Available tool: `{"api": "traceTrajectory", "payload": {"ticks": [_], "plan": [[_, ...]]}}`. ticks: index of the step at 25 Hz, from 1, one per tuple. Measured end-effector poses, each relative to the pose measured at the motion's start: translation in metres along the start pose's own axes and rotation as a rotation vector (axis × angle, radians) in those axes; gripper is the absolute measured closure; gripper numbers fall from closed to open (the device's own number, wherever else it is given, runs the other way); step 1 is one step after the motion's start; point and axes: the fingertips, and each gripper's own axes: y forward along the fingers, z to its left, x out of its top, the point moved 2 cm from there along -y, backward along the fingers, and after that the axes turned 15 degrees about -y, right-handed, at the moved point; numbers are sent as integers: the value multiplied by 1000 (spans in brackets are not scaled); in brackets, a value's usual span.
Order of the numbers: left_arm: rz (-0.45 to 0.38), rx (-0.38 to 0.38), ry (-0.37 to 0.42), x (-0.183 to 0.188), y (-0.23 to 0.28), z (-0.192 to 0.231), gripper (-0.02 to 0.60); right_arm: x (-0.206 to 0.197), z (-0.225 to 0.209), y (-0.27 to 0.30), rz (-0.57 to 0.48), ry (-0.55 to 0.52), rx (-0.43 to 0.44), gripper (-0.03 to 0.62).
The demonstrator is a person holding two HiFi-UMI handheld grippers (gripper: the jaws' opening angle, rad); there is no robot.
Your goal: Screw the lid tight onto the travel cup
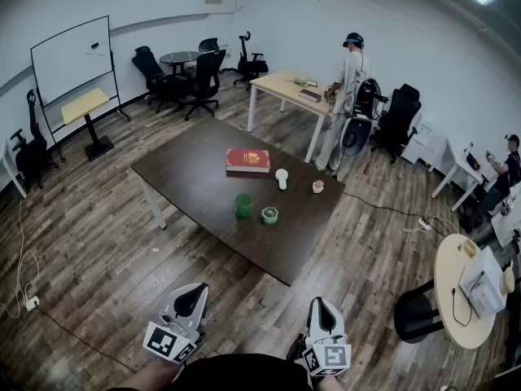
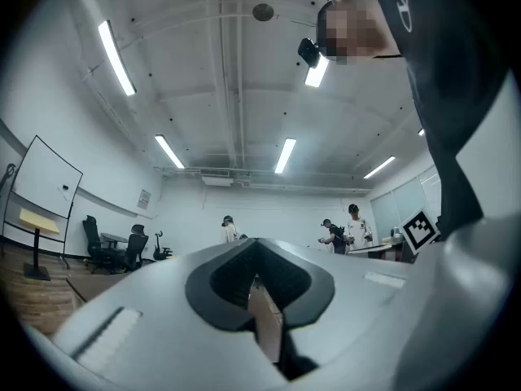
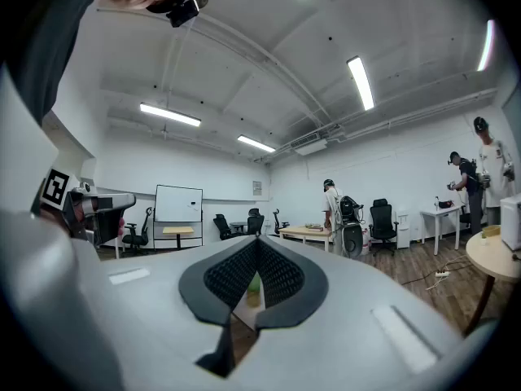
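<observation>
Closest in, the left gripper (image 1: 194, 292) is held low in front of the person's body, its jaws pressed together with nothing between them. The right gripper (image 1: 320, 304) is alongside it, jaws closed tight and empty too. Both are well short of the dark table (image 1: 187, 177) in the middle of the room.

Off to the left stands a whiteboard (image 1: 73, 59), with a small yellow stand (image 1: 84, 104) in front of it. Black office chairs (image 1: 203, 76) are grouped further back.

On the dark table, the green travel cup (image 1: 243, 207) stands upright near the front edge. Its lid (image 1: 269, 215) lies just to its right on the tabletop, not on the cup. Behind them lies a red book (image 1: 247, 160). Further right are a small white cup (image 1: 282, 178) and a small pink object (image 1: 317, 186), each standing apart.

Beyond the table a person (image 1: 350, 76) stands at a light wooden desk (image 1: 285, 86). At the far right are a round table (image 1: 449, 287) with things on it and another person (image 1: 510, 165) by the wall.
</observation>
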Motion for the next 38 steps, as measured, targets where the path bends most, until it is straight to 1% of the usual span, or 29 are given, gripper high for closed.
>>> {"api": "traceTrajectory", "payload": {"ticks": [6, 9, 11, 15, 19, 23, 26, 28, 30, 34, 38], "plan": [[-7, -3, 11, -1, -2, -1, 583, -2, 3, -2, 0, 0, -3, 586], [-5, -3, 16, -2, -3, -4, 583, 2, 1, -6, -27, 6, -5, 586], [-6, 7, 23, -1, -4, -5, 583, 5, -2, -8, -47, 16, -20, 585], [-8, 37, 10, -1, -4, -3, 581, 1, -14, -9, -33, 64, -36, 585], [-5, 43, -4, -6, -1, -11, 583, -1, -21, -11, -44, 81, 10, 585], [13, 82, -9, -21, 5, -22, 581, -9, -36, -13, -43, 61, 38, 585], [36, 103, 1, -37, 5, -32, 583, -19, -46, -16, -66, 51, 67, 585], [42, 115, 8, -44, 7, -33, 581, -29, -49, -9, -76, 52, 93, 585], [45, 128, 7, -48, 13, -30, 583, -37, -51, 4, -64, 67, 114, 585], [64, 137, 22, -50, 31, -20, 582, -46, -52, 21, -41, 80, 133, 585], [52, 122, 57, -47, 70, 11, 583, -47, -59, 63, -33, 74, 126, 585]]}}
